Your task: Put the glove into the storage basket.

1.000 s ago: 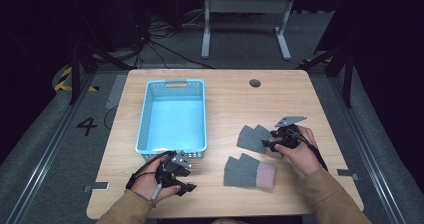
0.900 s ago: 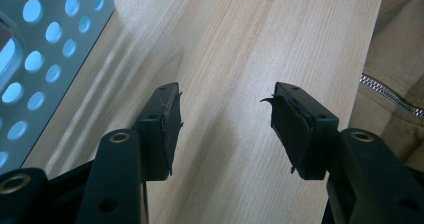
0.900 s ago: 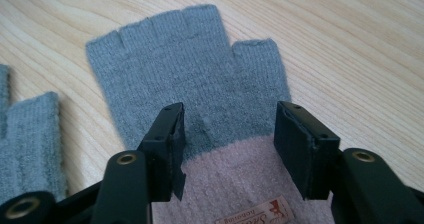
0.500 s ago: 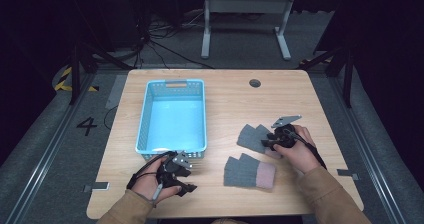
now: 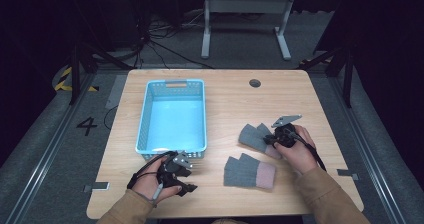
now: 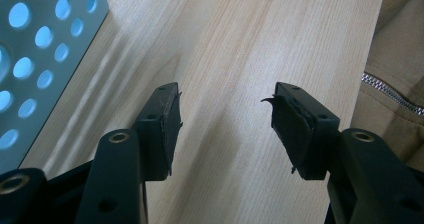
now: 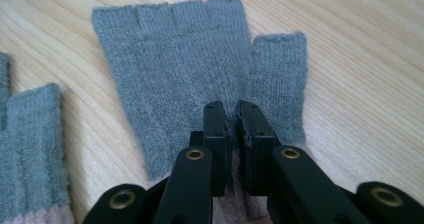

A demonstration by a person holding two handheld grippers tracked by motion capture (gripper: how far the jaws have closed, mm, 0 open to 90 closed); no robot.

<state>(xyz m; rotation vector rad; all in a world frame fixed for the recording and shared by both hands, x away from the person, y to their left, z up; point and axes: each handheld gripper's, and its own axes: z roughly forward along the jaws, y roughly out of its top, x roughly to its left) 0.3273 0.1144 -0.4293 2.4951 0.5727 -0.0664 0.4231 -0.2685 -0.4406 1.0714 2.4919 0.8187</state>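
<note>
high view: a wooden table (image 5: 225, 99) with a light-blue perforated basket (image 5: 172, 115) at left and two grey fingerless gloves with pink cuffs at right. the right gripper (image 5: 274, 138) rests on the farther glove (image 5: 254, 136), which lies flat beside the nearer glove (image 5: 248, 172), the two just apart. right gripper view: the jaws have just been closing and now stand narrow, pinching a small fold of knit near the cuff, between palm and thumb of the farther glove (image 7: 200, 64). left gripper view: the left gripper (image 6: 225, 121) is held half open with nothing between its jaws, over bare wood just beside the basket wall (image 6: 35, 59). likely step: securing the glove for transfer to the basket. to do it well, confirm the fold is caught through both layers, lift straight up until the fingers clear the table, and keep clear of the nearer glove.
</note>
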